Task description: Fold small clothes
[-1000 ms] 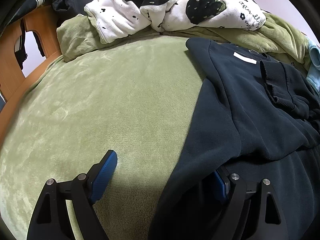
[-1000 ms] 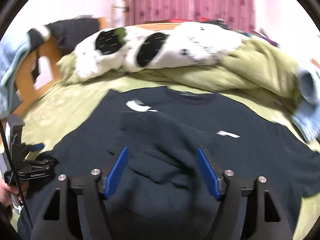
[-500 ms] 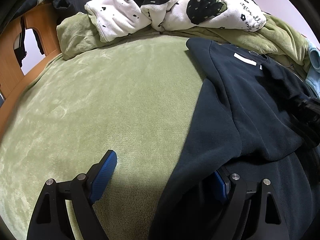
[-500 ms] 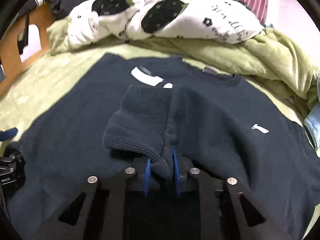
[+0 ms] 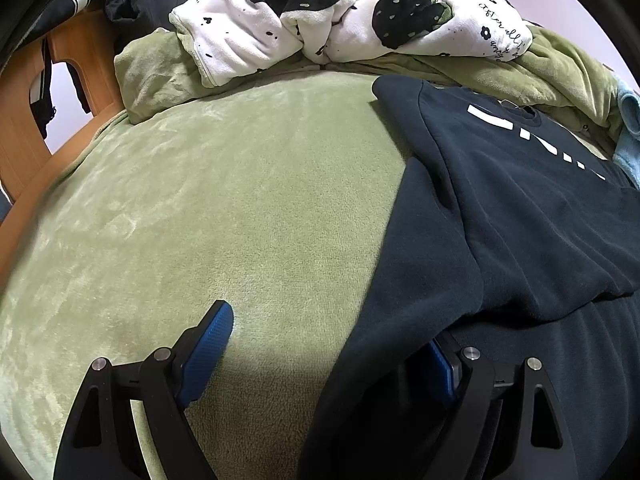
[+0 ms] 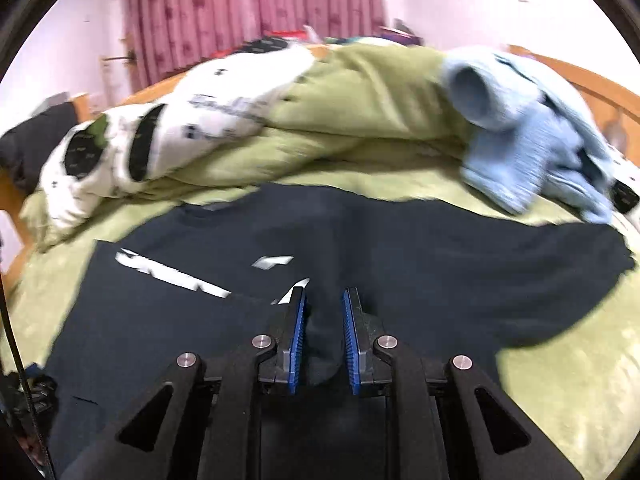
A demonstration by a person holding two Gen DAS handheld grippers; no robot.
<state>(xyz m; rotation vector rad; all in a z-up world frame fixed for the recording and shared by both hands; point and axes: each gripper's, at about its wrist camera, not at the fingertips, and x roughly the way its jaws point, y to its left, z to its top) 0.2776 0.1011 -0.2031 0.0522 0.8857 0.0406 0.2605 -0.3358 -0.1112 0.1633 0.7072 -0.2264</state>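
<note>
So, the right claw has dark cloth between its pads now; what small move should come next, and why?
Probably carry the pinched cloth across the dark sweatshirt toward its middle and lay it flat. The right claw is nearly shut on a fold of it, and a sleeve spreads out to the right. The left claw is open at the other edge.

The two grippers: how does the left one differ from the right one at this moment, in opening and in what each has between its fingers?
The left gripper is wide open; the right gripper is closed narrowly on a fold of the dark sweatshirt. The left gripper's one finger rests on the bare green blanket and the other lies under the sweatshirt's edge, gripping nothing; the right gripper pinches cloth. Both have blue ribbed pads and black frames.
</note>
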